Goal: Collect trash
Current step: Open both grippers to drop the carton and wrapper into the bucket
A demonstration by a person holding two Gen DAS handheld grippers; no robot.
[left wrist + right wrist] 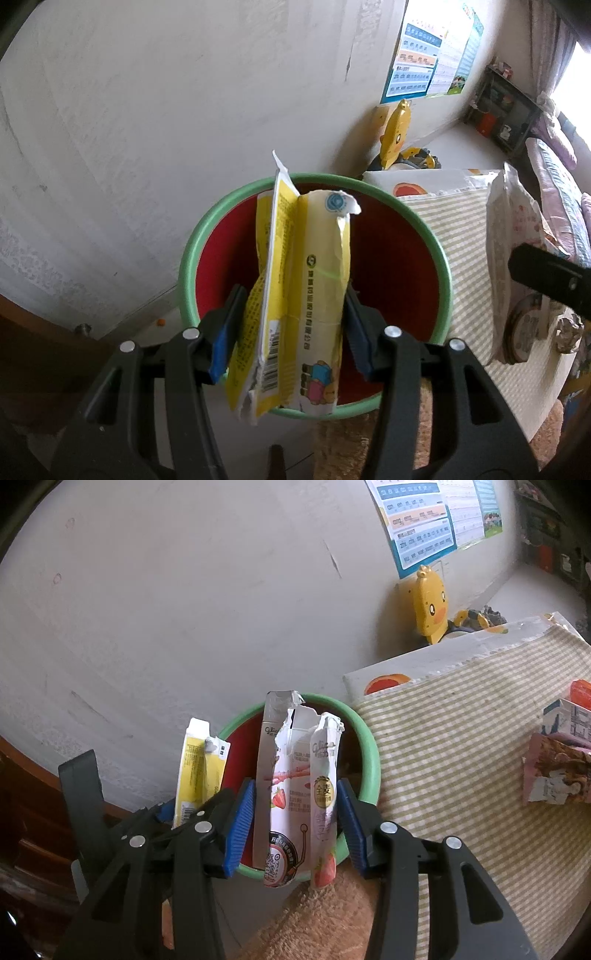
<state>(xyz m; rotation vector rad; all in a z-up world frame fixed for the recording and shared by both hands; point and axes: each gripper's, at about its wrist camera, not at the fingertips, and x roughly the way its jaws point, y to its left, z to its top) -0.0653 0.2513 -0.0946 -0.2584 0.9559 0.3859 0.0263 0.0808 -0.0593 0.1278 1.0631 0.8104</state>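
Over the red bin [402, 254] with its green rim, the left gripper [293, 332] clamps a torn yellow wrapper [295, 295] upright; the step looks like drop-off, needing only a release. In the right wrist view, the right gripper [295, 827] pinches a ripped strawberry snack box [295, 775] above the same bin's near rim; nudging it forward before letting go seems wise.

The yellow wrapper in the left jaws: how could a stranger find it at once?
Find the red bin with the green rim beside the striped cloth. Above its opening, the left gripper clamps the yellow wrapper. Unlike the white strawberry wrapper nearby, it is yellow with a barcode.
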